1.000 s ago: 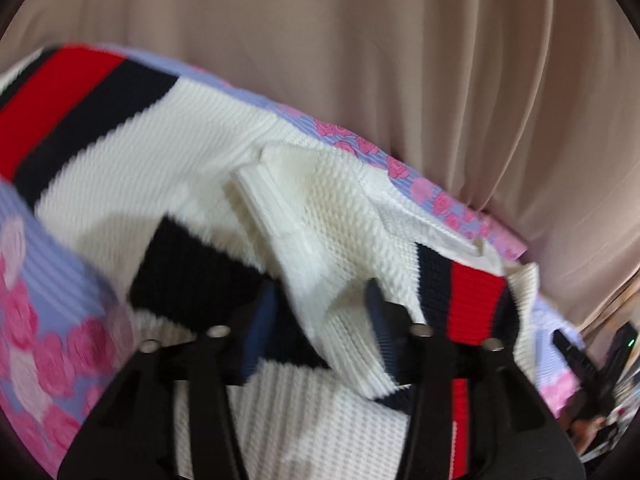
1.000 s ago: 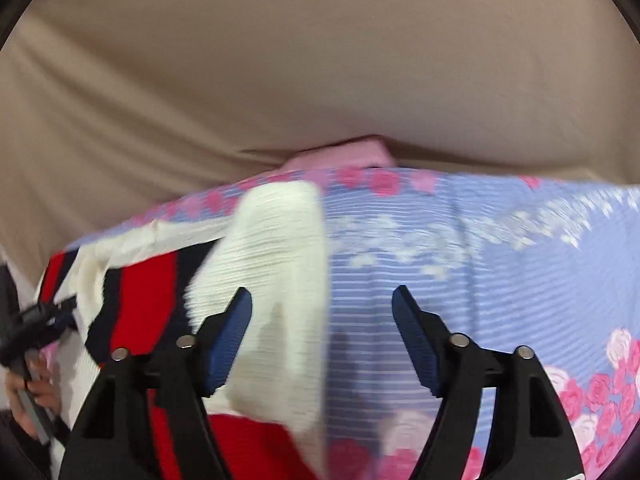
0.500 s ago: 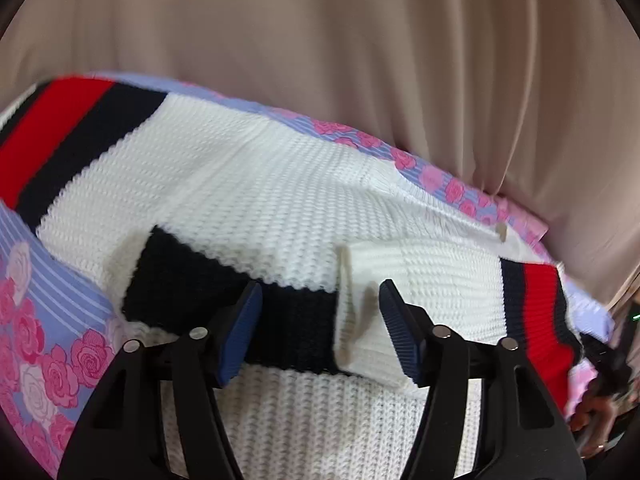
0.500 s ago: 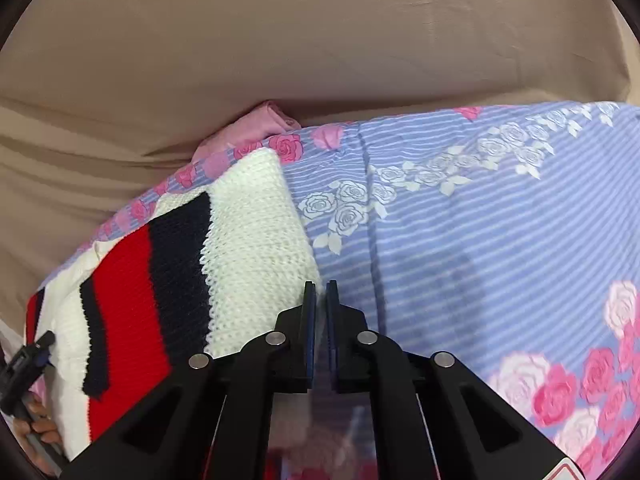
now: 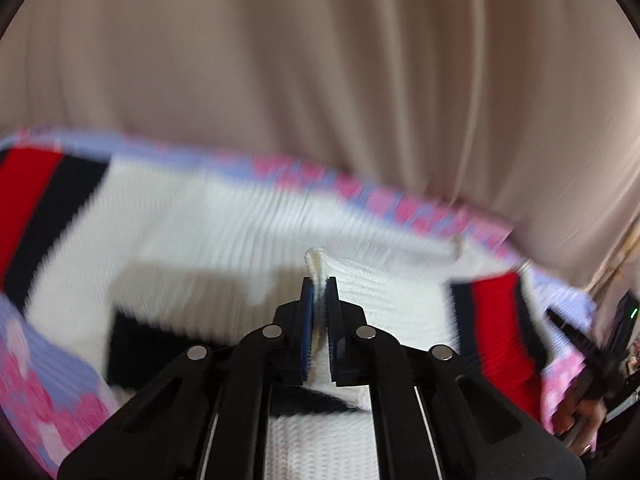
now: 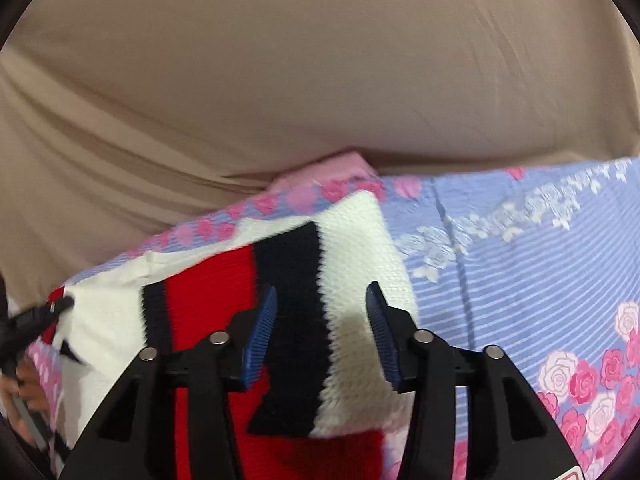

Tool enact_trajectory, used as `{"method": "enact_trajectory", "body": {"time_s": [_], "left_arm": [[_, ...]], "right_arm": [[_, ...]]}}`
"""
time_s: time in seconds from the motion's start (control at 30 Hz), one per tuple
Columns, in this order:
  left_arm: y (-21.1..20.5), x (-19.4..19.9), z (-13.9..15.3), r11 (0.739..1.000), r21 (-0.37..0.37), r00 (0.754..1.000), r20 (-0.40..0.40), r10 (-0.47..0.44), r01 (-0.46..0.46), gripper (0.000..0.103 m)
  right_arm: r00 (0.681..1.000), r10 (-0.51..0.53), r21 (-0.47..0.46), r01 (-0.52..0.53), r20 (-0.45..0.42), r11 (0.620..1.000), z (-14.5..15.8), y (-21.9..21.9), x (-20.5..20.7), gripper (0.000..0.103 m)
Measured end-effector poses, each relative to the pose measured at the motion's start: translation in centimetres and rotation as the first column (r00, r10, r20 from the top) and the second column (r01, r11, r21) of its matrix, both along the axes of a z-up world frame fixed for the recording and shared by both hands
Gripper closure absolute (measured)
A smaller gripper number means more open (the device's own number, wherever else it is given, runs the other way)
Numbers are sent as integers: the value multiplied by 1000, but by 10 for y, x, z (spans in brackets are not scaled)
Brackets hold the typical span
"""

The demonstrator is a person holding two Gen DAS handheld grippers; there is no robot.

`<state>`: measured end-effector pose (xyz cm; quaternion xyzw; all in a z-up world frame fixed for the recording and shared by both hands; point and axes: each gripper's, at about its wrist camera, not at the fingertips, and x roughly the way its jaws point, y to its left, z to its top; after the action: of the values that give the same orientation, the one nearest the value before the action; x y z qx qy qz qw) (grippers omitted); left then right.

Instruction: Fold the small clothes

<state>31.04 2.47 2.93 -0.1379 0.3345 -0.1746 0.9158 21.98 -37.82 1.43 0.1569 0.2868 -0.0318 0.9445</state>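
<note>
Only the left wrist view shows the left gripper (image 5: 319, 280) clenched on a white fold of the striped knit sweater (image 5: 192, 224) lying on the floral bedsheet (image 6: 520, 280), while the right wrist view shows the right gripper (image 6: 322, 300) released, fingers spread above the sweater's striped cuff (image 6: 328, 280).

My left tongs (image 5: 319, 282) are pinched together, the two blue pads nearly meeting with only a thin white fold of knit caught between them, black arms angled in toward each other. My right tongs (image 6: 322, 312) stand spread, blue pads well apart and gripping nothing. Off to the right of my left tongs, low at the edge, my right hand (image 5: 576, 420) shows, fingers wrapped round its handle.
</note>
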Motion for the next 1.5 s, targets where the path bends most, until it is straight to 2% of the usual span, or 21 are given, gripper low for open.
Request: {"method": "enact_trajectory", "body": {"time_s": [0.07, 0.13, 0.17, 0.23, 0.33, 0.4, 0.47, 0.57, 0.63, 0.7, 0.77, 0.9, 1.0, 1.03, 1.1, 1.13, 1.17, 1.2, 1.3, 1.4, 1.5], "left_arm": [[10, 1, 9, 1000, -23, 999, 31, 17, -17, 98], [13, 12, -3, 999, 14, 999, -4, 51, -51, 98], [13, 18, -15, 997, 40, 998, -37, 60, -59, 98], [15, 31, -47, 995, 82, 989, -127, 74, -64, 97], [21, 27, -54, 998, 19, 994, -94, 64, -62, 96], [22, 27, -56, 997, 5, 992, -101, 71, -71, 95], [25, 23, -55, 997, -11, 992, -101, 75, -77, 94], [59, 1, -44, 988, -107, 990, -104, 99, -110, 76], [99, -17, -34, 972, -139, 980, -94, 177, -189, 38], [153, -29, -29, 943, -146, 953, -97, 287, -299, 29], [207, -32, -28, 902, -138, 911, -115, 395, -409, 27], [318, -23, -45, 772, -188, 792, -227, 567, -607, 27], [385, -14, -63, 652, -262, 702, -303, 645, -712, 28], [404, -11, -69, 613, -305, 685, -318, 656, -729, 30], [417, -8, -72, 583, -338, 672, -323, 666, -739, 36], [417, -3, -70, 590, -339, 680, -314, 663, -732, 53], [413, 4, -66, 623, -335, 707, -301, 640, -707, 65], [407, 10, -61, 655, -327, 732, -293, 615, -681, 91], [378, 12, -24, 722, -273, 772, -202, 603, -635, 96], [291, 1, 47, 857, -185, 872, 5, 490, -481, 96], [189, -15, 97, 951, -125, 945, 134, 300, -284, 96]], "right_arm": [[999, 42, -49, -43, -11, 998, -1, 12, 1, 78], [986, 29, -106, -47, -163, 993, -27, 14, 25, 103], [979, 18, -93, -38, -204, 995, -38, 9, 33, 103], [986, 13, -9, -15, -164, 1000, -31, -2, 25, 103], [996, -4, -18, 2, -95, 1000, -17, -4, 11, 103], [981, -16, -42, 8, -195, 999, -39, -9, 24, 103], [983, -34, -38, 28, -181, 999, -30, -9, 16, 103], [989, -38, -93, 25, -140, 995, -5, 15, -14, 92], [992, 15, -110, -29, -129, 994, -2, 35, -37, 87], [986, 97, -99, -112, -139, 989, -7, 62, -64, 78], [971, 177, -66, -189, -159, 980, -21, 85, -86, 68], [951, 231, -90, -253, -208, 963, -48, 127, -107, 65], [956, 235, -169, -264, -175, 949, -42, 138, -113, 40], [954, 234, -165, -265, -185, 950, -43, 137, -112, 40], [954, 215, -144, -248, -211, 958, -46, 129, -104, 40], [953, 212, -130, -244, -216, 961, -48, 129, -103, 40], [955, 208, -114, -236, -213, 965, -49, 128, -100, 40], [957, 204, -107, -230, -208, 967, -49, 129, -106, 40], [960, 197, -101, -220, -201, 970, -51, 129, -109, 40], [961, 194, -100, -216, -199, 971, -52, 130, -110, 40], [962, 194, -81, -213, -190, 974, -52, 128, -111, 40]]}}
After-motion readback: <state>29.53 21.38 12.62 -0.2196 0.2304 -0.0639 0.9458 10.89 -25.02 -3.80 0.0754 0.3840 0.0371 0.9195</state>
